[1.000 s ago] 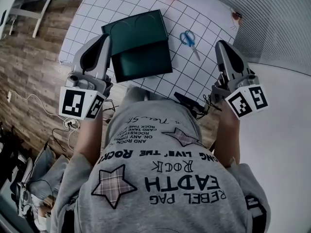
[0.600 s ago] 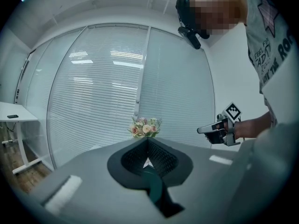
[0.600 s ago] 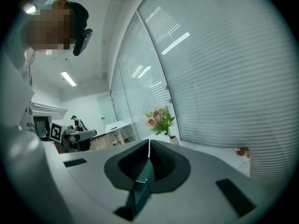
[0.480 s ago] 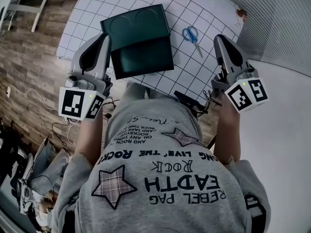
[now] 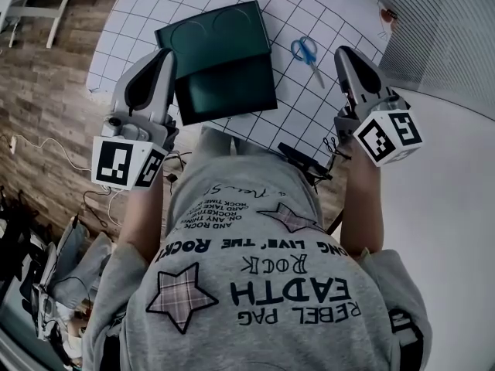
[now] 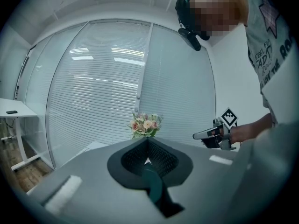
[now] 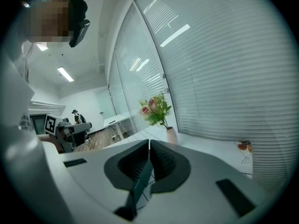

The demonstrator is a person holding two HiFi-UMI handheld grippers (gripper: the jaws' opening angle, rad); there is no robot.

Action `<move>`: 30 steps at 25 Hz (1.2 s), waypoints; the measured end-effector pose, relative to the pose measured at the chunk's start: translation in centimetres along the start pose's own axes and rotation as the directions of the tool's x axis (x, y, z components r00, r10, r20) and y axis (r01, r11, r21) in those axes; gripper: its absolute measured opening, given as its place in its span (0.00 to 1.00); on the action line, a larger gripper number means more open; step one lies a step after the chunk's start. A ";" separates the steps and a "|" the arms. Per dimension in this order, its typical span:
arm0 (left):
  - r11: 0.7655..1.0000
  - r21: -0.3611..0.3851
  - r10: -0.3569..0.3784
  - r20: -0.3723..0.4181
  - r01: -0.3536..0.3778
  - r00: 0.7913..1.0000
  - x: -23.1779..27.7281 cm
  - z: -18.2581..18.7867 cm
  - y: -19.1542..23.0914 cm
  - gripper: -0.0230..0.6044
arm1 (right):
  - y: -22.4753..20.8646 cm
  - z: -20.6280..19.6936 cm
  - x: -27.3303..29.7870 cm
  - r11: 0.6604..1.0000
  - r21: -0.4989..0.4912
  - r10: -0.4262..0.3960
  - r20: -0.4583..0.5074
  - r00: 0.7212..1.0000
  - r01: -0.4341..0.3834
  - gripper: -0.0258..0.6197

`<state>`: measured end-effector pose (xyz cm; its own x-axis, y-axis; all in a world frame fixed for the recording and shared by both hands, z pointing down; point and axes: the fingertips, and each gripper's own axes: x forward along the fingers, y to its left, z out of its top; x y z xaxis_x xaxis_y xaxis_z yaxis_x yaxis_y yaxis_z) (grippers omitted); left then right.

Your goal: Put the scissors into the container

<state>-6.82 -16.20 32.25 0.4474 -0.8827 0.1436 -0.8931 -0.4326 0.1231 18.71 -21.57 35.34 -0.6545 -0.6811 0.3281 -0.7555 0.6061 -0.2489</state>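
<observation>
Blue-handled scissors (image 5: 307, 52) lie on the white grid cloth (image 5: 302, 107), to the right of the dark green container (image 5: 220, 60), which lies open and flat. My right gripper (image 5: 343, 51) hovers just right of the scissors, apart from them, its jaws shut with nothing between them (image 7: 149, 141). My left gripper (image 5: 165, 52) hangs at the container's left edge, jaws closed together and empty (image 6: 147, 141). Neither gripper view shows the scissors. Each gripper appears in the other's view: the right gripper (image 6: 215, 134) and the left gripper (image 7: 70, 129).
A vase of pink flowers (image 7: 156, 108) stands at the table's far end, also in the left gripper view (image 6: 146, 124). A small object (image 5: 387, 14) sits near the far right corner by the blinds. Wooden floor and cables (image 5: 46, 153) lie to the left.
My right gripper has sunk a little toward the table, coming closer beside the scissors. The left gripper has barely moved. Both stay shut.
</observation>
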 end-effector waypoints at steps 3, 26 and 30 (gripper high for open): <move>1.000 -0.004 0.000 -0.004 0.000 1.000 0.3 -0.3 0.1 0.05 | -0.7 -0.9 0.6 1.000 0.009 -0.005 -0.019 1.000 0.006 0.06; 0.999 -0.044 0.014 -0.044 -0.016 0.999 0.4 -2.3 1.0 0.05 | -5.3 -11.1 5.8 0.997 0.016 -0.075 -0.243 0.967 0.082 0.07; 0.998 -0.052 0.015 -0.049 -0.018 0.999 0.6 -2.5 1.1 0.05 | -5.6 -12.6 6.8 0.997 0.014 -0.071 -0.290 0.954 0.078 0.07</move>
<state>-7.45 -16.74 34.88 0.4356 -0.8791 0.1933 -0.8972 -0.4068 0.1717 18.87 -24.44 50.43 -0.5626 -0.5738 0.5952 -0.8048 0.5449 -0.2354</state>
